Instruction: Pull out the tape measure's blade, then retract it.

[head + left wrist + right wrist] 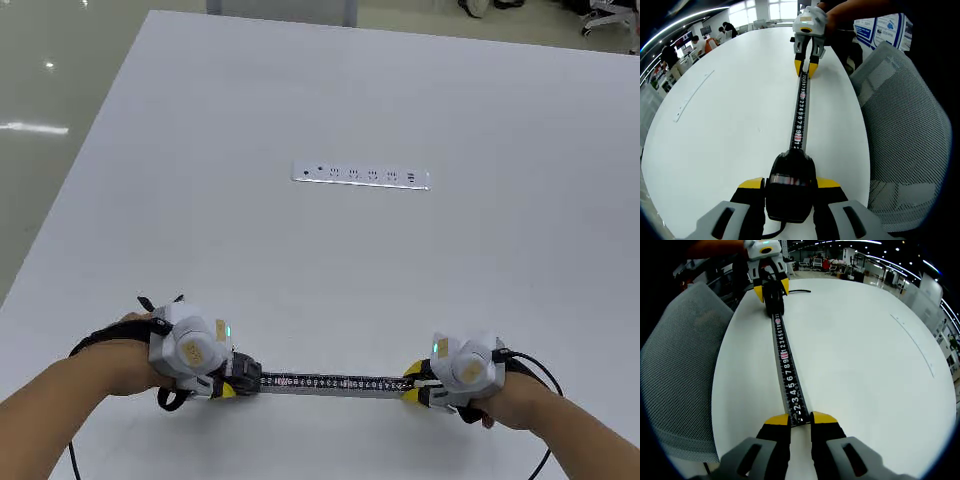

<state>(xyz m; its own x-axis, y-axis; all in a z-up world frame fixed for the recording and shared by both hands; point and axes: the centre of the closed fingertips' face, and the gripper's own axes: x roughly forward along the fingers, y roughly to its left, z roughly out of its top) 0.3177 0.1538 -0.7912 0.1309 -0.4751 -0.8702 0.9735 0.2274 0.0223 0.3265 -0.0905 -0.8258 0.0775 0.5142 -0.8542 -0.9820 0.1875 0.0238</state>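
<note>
Blade out and held at both ends; pull-out looks about done, retraction not begun.

Head view: tape measure case (247, 378) clamped in the left gripper (238, 386) and the blade (335, 383) running flat along the near edge of the white table (330, 260) to the right gripper (411, 386); power strip (361, 175) well apart, farther up the table. Left gripper view: yellow-tipped jaws closed on both sides of the black case (791, 182), the blade (801, 110) straight, numbers up. Right gripper view: jaws pinched on the blade's tip end (799, 416), the case (773, 297) at the far end. Judgement: next, the right gripper should carry the tip toward the case slowly, keeping its pinch so the blade feeds in without whipping or kinking.
</note>
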